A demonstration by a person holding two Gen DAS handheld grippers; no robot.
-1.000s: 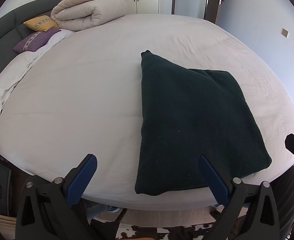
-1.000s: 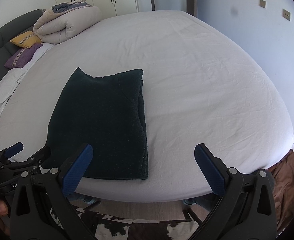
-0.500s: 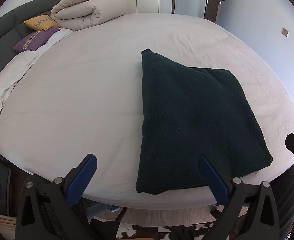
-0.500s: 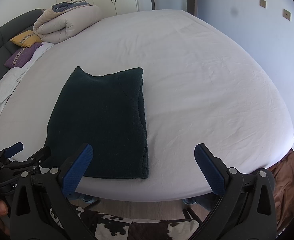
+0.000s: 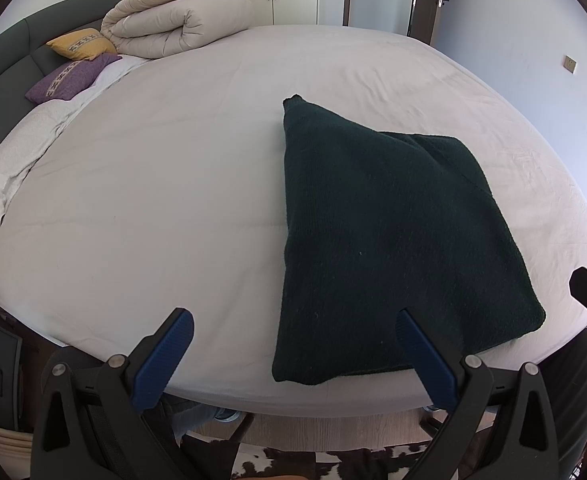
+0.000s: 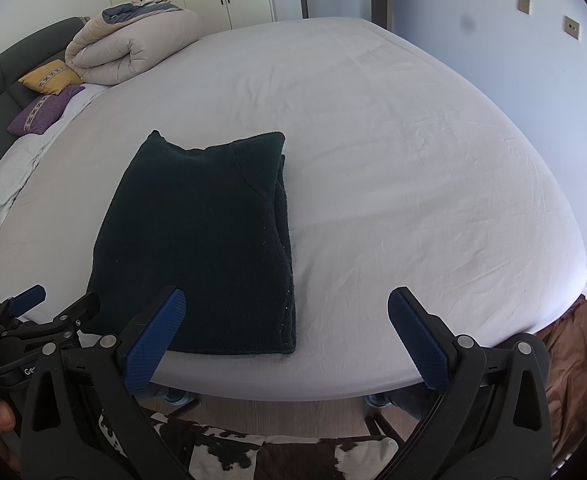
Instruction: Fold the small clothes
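Observation:
A dark green knitted garment (image 5: 389, 240) lies folded into a flat rectangle near the front edge of the white bed (image 5: 173, 168). In the right wrist view the same garment (image 6: 201, 240) sits left of centre. My left gripper (image 5: 293, 344) hovers open at the bed's front edge, its right finger over the garment's near edge, holding nothing. My right gripper (image 6: 285, 332) is open too, at the garment's near right corner, empty. The left gripper (image 6: 29, 300) also shows at the lower left of the right wrist view.
A rolled beige duvet (image 5: 177, 24), a yellow cushion (image 5: 81, 42) and a purple cushion (image 5: 71, 80) lie by the dark headboard (image 5: 1, 60). A white pillow (image 5: 17, 160) is at the left. A cowhide rug (image 6: 293, 456) covers the floor below.
Almost nothing differs; the garment lies in the same place and both grippers stay open, with only a slight drift of the views.

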